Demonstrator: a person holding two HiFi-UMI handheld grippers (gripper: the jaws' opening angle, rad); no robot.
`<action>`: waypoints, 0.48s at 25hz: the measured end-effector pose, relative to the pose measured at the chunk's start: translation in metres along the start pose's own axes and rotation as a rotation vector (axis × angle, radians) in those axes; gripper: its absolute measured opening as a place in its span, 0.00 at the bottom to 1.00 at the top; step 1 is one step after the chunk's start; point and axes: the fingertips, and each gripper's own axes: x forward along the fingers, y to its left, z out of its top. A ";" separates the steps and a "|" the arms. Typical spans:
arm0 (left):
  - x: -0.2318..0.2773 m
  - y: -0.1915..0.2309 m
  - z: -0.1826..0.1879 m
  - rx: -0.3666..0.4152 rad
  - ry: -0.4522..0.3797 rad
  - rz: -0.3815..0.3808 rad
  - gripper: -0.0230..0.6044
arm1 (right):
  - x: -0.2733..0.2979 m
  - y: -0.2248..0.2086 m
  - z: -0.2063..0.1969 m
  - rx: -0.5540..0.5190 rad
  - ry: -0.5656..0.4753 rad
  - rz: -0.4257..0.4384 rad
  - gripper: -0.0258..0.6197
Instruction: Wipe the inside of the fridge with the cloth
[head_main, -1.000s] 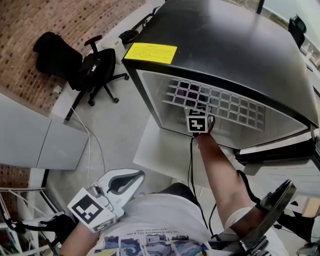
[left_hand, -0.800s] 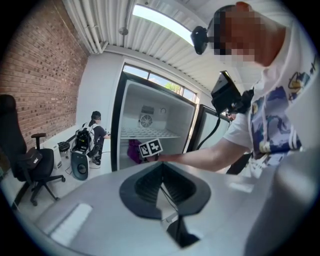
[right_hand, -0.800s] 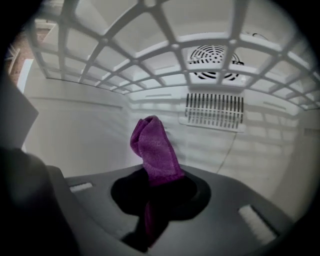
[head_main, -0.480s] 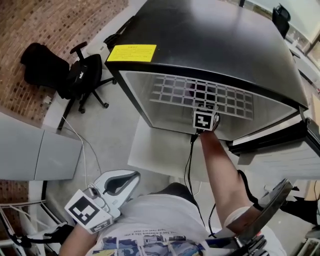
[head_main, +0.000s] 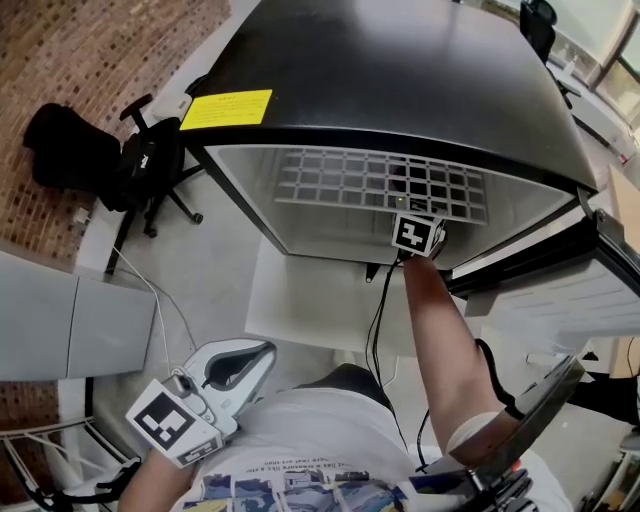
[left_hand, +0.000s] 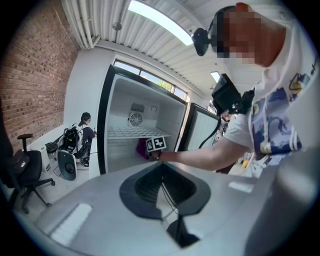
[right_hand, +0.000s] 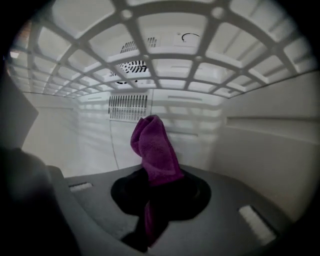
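Nearest to us, the left tongs (head_main: 262, 352) hang low by our waist, jaws together on nothing and well apart from the work. Our right arm (head_main: 440, 340) reaches forward into the open fridge (head_main: 400, 70), so the right hand is clearly the nearer one to the job. The right tongs (right_hand: 155, 186) are clamped on the purple cloth (right_hand: 152, 147). The cloth is bunched and stands up out of the jaws, with its long axis running forward and upward along them. A thin tail of it hangs down between the jaws. Straight beyond the cloth lies the back wall (right_hand: 80, 130) with its slotted vent (right_hand: 129, 107). The right side wall (right_hand: 265, 150) runs close alongside, and the white wire shelf (right_hand: 165, 50) spans overhead. We judge the coming wipe turns on pushing the cloth's free end forward onto that back wall or sideways onto the side wall. From here we cannot tell whether the cloth touches any surface. The tongs' own body hides the fridge floor below, and in the head view the shelf and the marker cube (head_main: 418, 233) cover the cloth.
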 end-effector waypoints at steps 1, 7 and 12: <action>0.001 0.000 0.000 0.001 0.000 -0.002 0.05 | 0.000 -0.006 -0.004 0.012 0.008 -0.017 0.12; 0.004 -0.003 0.002 0.010 0.001 -0.020 0.05 | -0.012 -0.025 0.004 0.047 -0.007 -0.078 0.12; 0.003 -0.002 0.001 0.007 0.007 -0.021 0.05 | -0.016 -0.038 -0.002 0.073 0.004 -0.113 0.12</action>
